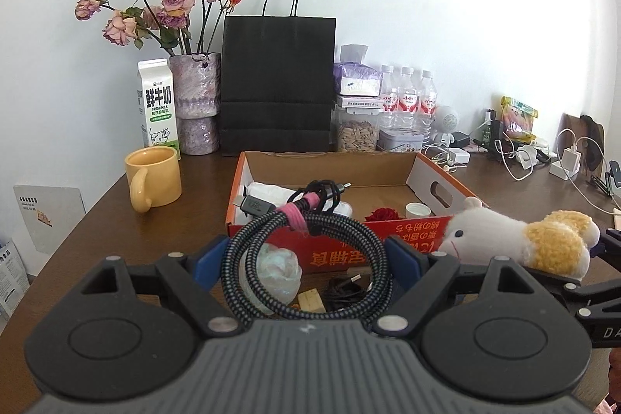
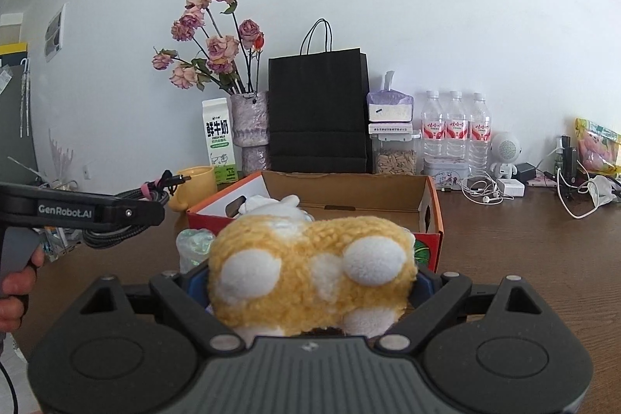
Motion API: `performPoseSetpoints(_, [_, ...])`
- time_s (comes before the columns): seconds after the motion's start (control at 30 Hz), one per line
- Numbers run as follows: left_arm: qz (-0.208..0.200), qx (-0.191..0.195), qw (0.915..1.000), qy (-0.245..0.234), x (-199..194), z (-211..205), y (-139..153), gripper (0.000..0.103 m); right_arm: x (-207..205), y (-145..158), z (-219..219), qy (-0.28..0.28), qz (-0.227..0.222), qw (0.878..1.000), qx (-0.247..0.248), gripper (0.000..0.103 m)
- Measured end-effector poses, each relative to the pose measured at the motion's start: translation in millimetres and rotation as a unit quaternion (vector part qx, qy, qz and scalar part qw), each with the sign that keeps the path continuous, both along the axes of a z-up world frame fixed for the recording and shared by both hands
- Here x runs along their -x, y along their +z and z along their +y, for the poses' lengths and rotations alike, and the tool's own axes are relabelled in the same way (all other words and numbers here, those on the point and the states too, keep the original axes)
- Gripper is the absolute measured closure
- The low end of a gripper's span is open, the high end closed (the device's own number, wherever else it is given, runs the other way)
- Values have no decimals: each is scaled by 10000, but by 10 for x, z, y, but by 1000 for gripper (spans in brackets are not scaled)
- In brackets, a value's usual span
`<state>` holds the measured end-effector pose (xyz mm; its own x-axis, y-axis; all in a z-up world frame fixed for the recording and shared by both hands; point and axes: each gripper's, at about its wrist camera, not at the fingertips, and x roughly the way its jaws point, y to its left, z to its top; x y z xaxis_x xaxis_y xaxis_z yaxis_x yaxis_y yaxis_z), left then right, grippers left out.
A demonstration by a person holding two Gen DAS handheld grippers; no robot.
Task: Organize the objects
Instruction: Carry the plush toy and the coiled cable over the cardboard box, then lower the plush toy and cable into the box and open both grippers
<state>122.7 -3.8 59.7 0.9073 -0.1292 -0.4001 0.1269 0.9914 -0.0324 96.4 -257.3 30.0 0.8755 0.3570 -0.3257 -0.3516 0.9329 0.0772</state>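
My left gripper (image 1: 306, 255) is shut on a coiled braided cable (image 1: 271, 239) tied with a pink strap, held above the table in front of the orange cardboard box (image 1: 438, 181). My right gripper (image 2: 310, 282) is shut on a yellow and white plush toy (image 2: 310, 274), also raised just before the box (image 2: 427, 204). The plush (image 1: 524, 239) shows at the right of the left wrist view, and the left gripper with its cable (image 2: 128, 212) shows at the left of the right wrist view. Inside the box lie a white item, a red rose and a small white cap.
On the brown table (image 1: 97, 220) stand a yellow mug (image 1: 153, 177), a milk carton (image 1: 157, 103), a vase of dried roses (image 1: 194, 96), a black paper bag (image 1: 277, 84), a seed jar, water bottles (image 1: 407, 99) and tangled chargers at the right. A crumpled plastic piece (image 1: 275, 270) lies below the cable.
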Motion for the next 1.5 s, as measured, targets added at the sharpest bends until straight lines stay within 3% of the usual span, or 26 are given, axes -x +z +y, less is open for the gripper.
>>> performPoseSetpoints(0.9, [-5,147,9998,140,-1462,-325,73,17,-1585,66,270,-337,-120,9992,192,11])
performPoseSetpoints(1.37, [317,164,9989,311,-2111,-394,-135,16,-2281,-195,302,-462,278,9985,26,10])
performPoseSetpoints(1.43, [346,150,9989,293,-2131,-403,-154,15,-2314,-209,303,-449,282,9986,20,8])
performPoseSetpoints(1.5, [333,192,9985,382,-2133,-384,-172,0,-2329,-241,321,-382,269,9989,103,4])
